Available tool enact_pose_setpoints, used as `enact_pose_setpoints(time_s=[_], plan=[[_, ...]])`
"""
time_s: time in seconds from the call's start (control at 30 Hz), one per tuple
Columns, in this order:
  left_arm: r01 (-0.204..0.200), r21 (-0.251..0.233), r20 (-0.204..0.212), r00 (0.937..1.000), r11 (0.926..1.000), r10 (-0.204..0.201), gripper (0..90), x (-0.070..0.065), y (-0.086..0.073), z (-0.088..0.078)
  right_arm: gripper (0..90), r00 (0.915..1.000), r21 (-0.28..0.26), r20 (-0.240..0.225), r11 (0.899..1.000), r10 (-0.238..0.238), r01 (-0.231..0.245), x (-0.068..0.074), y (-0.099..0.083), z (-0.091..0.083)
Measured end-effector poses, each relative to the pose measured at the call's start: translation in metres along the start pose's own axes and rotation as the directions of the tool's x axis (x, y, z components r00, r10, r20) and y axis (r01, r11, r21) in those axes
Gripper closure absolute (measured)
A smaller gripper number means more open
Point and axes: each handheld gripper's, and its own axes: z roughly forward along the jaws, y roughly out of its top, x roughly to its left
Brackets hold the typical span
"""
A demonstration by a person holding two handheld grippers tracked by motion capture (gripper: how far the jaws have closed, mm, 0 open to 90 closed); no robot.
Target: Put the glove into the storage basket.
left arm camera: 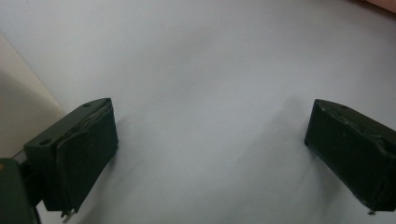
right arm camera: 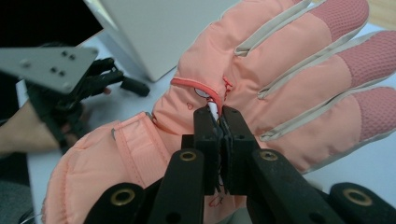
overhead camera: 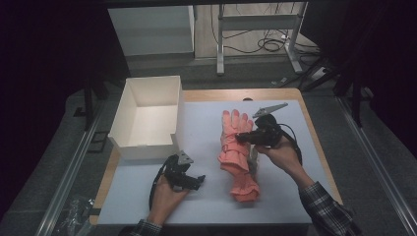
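In the high view the pink ski glove lies mid-surface, at 3 o'clock from the white box; the left gripper view shows the left claw spread wide over bare surface; the right gripper view shows the right claw pressed together, pinching the glove's fabric, no lettering legible.

1. One glove, pink with pale trim. Just the single one, so there's no pair on the surface.
2. One box, white cardboard, open on top.
3. Two grippers, one per hand: left gripper and right gripper.
4. Two grey three-cornered plates, one on each gripper.
5. Two hands, so one person.
6. One surface, a pale mat with a wooden edge showing round it.
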Motion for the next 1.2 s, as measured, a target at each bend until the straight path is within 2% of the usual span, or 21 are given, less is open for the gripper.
enact_pose_setpoints(time_s=[0.07,0.2,0.4,0.57,0.73,0.77,0.83,0.97,1.03,1.07,1.13,1.17,1.2], plan=[[-0.001,0.001,0.000,1.0000,1.0000,0.001,2.8,0.000,0.000,0.000,85.6,1.0000,0.002,-0.002,1.000,0.000,0.000,0.001,-0.003,-0.003],[0.000,0.001,0.000,1.0000,1.0000,0.000,2.8,0.000,0.000,0.000,85.6,1.0000,0.014,-0.006,1.000,-0.005,0.006,0.013,-0.021,-0.019],[0.002,0.003,0.002,1.0000,1.0000,-0.002,2.8,0.000,0.000,0.000,85.4,0.9999,0.042,0.005,0.999,-0.015,0.014,0.021,-0.039,-0.024],[-0.002,0.002,0.000,1.0000,1.0000,0.002,2.8,0.000,0.000,0.000,85.1,0.9996,0.072,0.026,0.997,-0.012,0.010,0.018,-0.053,-0.015],[-0.002,0.001,0.000,1.0000,1.0000,0.002,2.8,0.000,0.000,0.000,83.7,0.9983,0.094,0.055,0.995,-0.019,0.014,0.015,-0.064,0.003],[-0.002,0.004,0.001,1.0000,1.0000,0.002,2.8,0.000,0.000,0.000,83.7,0.9981,0.091,0.061,0.996,-0.004,-0.002,0.014,-0.068,0.008],[-0.003,0.004,0.001,1.0000,1.0000,0.003,2.8,0.000,0.000,0.000,83.6,0.9975,0.092,0.070,0.996,-0.002,-0.004,0.015,-0.072,0.013],[0.001,0.001,0.000,1.0000,1.0000,-0.001,2.8,0.000,0.000,0.000,82.1,0.9977,0.086,0.067,0.996,0.003,-0.009,0.015,-0.076,0.015],[0.001,0.001,0.000,1.0000,1.0000,-0.001,2.8,0.000,0.000,0.000,76.3,0.9979,0.069,0.064,0.997,0.010,-0.015,0.013,-0.079,0.013],[0.001,0.001,0.000,1.0000,1.0000,-0.001,2.8,0.000,0.000,0.000,76.3,0.9979,0.069,0.064,0.997,0.010,-0.015,0.013,-0.079,0.013],[0.001,0.001,0.000,1.0000,1.0000,-0.001,2.8,0.000,0.000,0.000,64.0,0.9976,0.056,0.068,0.998,0.014,-0.017,0.013,-0.078,0.007],[0.001,0.001,0.000,1.0000,1.0000,-0.001,2.8,0.000,0.000,0.000,64.0,0.9976,0.056,0.068,0.998,0.014,-0.017,0.013,-0.078,0.007],[0.001,0.002,0.000,1.0000,1.0000,-0.001,2.8,0.000,0.000,0.000,59.5,0.9975,0.051,0.071,0.999,0.005,-0.008,0.013,-0.076,0.004]])
